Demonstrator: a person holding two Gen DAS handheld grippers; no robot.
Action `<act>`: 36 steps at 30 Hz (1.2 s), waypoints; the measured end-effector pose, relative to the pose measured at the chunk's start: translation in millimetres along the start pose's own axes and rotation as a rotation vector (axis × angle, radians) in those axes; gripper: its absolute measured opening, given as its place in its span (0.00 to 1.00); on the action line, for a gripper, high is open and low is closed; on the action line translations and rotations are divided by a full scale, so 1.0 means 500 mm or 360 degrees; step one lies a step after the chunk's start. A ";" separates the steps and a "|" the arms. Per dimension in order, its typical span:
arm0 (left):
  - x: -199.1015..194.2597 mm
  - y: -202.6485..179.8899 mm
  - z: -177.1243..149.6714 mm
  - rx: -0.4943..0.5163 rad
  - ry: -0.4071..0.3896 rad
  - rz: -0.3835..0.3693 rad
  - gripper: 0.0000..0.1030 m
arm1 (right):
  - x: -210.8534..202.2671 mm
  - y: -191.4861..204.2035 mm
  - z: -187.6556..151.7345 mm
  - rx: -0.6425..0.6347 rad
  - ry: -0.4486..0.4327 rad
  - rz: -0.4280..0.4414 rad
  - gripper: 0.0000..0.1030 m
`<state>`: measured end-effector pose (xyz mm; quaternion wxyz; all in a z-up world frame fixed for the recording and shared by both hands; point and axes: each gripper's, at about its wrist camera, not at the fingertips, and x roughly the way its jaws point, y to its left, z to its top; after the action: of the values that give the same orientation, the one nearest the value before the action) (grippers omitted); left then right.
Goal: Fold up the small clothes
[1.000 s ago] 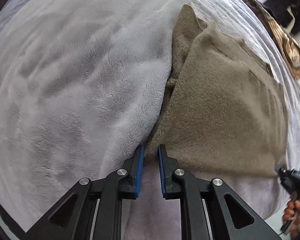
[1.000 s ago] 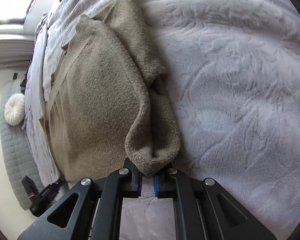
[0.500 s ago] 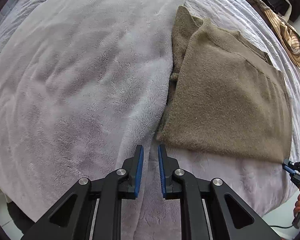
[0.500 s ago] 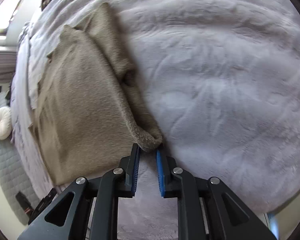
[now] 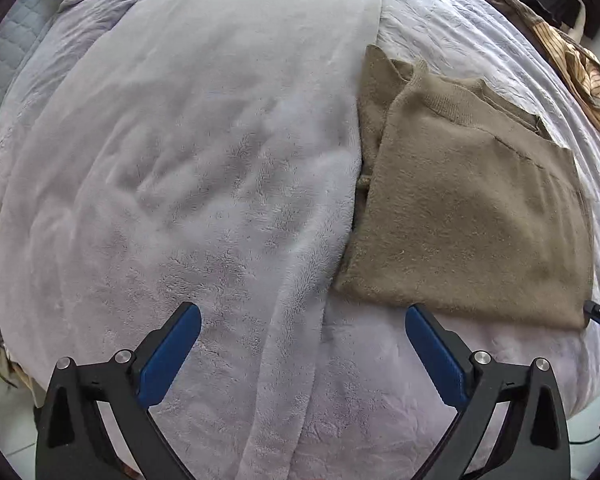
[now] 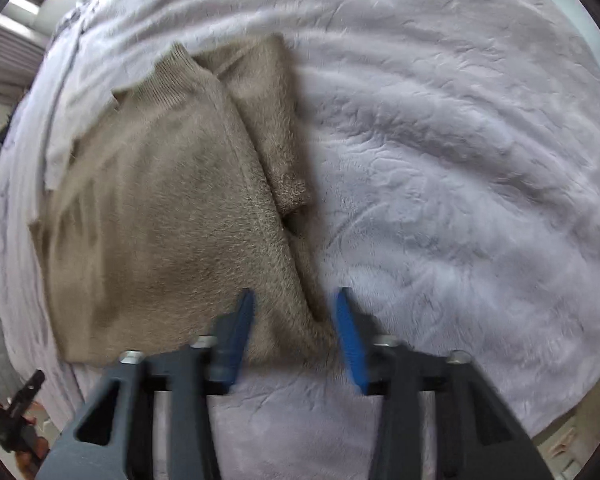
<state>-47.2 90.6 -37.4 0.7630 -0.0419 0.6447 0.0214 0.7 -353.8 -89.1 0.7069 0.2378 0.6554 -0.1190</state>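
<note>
Olive-brown fuzzy knit sweater [image 5: 468, 204], folded into a rough rectangle with a ribbed collar band at the far end and a sleeve tucked along one long side, lies flat on a pale lavender plush fleece blanket [image 5: 204, 168] near the blanket's near edge. Blanket nap is shaggy with soft creases; a striped tan cloth [image 5: 588, 80] sits at the far right edge of the bed. Left gripper [image 5: 302, 322]: black frame, blue pads, jaws spread wide, empty, with the sweater's near left corner just ahead between them. Right gripper [image 6: 294, 322] (motion-blurred): jaws parted moderately, straddling the sweater's near right corner; whether the pads touch the knit I cannot tell.
</note>
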 end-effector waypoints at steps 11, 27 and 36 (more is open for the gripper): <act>0.010 -0.032 0.002 0.0085 0.0029 0.0012 0.99 | 0.031 -0.009 -0.020 -0.0087 0.0085 -0.0095 0.05; -0.033 -0.064 0.004 0.0167 -0.0037 -0.0091 0.99 | -0.095 0.015 -0.079 -0.0010 -0.0036 -0.0099 0.08; -0.008 -0.045 -0.001 0.0171 0.0015 -0.0114 0.99 | -0.060 0.105 -0.107 -0.0028 0.0059 0.0059 0.41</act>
<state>-46.5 68.2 -32.5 0.7615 -0.0238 0.6465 -0.0408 -23.8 -286.7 -51.6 0.6987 0.2459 0.6650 -0.0956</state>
